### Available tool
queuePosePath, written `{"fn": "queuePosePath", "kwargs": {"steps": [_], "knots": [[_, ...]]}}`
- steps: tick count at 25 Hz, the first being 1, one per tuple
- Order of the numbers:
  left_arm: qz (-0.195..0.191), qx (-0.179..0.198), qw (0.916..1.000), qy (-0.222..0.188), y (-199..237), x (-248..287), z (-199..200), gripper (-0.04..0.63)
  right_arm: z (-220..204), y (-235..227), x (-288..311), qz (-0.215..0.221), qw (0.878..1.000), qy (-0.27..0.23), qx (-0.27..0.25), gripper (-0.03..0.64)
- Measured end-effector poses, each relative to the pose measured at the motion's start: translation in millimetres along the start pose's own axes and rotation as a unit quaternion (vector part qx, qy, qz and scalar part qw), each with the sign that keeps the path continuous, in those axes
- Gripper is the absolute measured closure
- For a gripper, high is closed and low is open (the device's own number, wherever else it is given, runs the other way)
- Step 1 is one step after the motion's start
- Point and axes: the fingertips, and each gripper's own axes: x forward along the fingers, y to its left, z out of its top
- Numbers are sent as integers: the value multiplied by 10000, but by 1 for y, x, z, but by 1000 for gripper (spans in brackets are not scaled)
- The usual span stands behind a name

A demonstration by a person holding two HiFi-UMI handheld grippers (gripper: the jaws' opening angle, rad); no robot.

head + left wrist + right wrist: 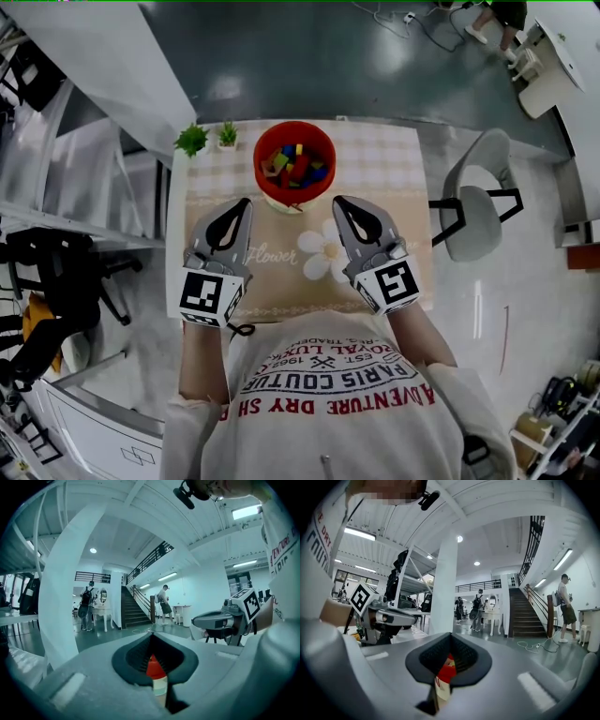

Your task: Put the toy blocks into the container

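My left gripper point(151, 637) has its jaws closed tip to tip, nothing gripped between them; through the slit below the dark pads point(129, 656) I see a sliver of the red container point(154, 666) at 6 o'clock, with a pale strip under it; the right gripper point(220, 620) hangs at 3 o'clock, its marker cube point(251, 603) tilted; a white column point(70, 597) fills 9 o'clock; beyond it stands a person with a backpack point(86, 604); the staircase point(133, 611) climbs near centre, another person point(165, 603) just right of it.
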Motion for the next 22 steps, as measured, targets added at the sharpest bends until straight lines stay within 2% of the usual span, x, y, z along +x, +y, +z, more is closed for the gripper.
{"fn": "queuePosePath", "kwargs": {"steps": [2,6,13,22], "knots": [[54,54,9999,-137,1,-5,3,592,2,3,0,52,10000,-4,-25,617],[93,54,9999,-60,2,-7,-2,592,2,2,-2,20,10000,25,-36,617],[-140,101,9998,-74,-6,-7,-3,592,-6,-5,-2,-211,9997,148,-20,617],[-279,85,9996,-49,-14,-1,-4,592,-16,-8,0,-288,9990,326,65,617]]}}
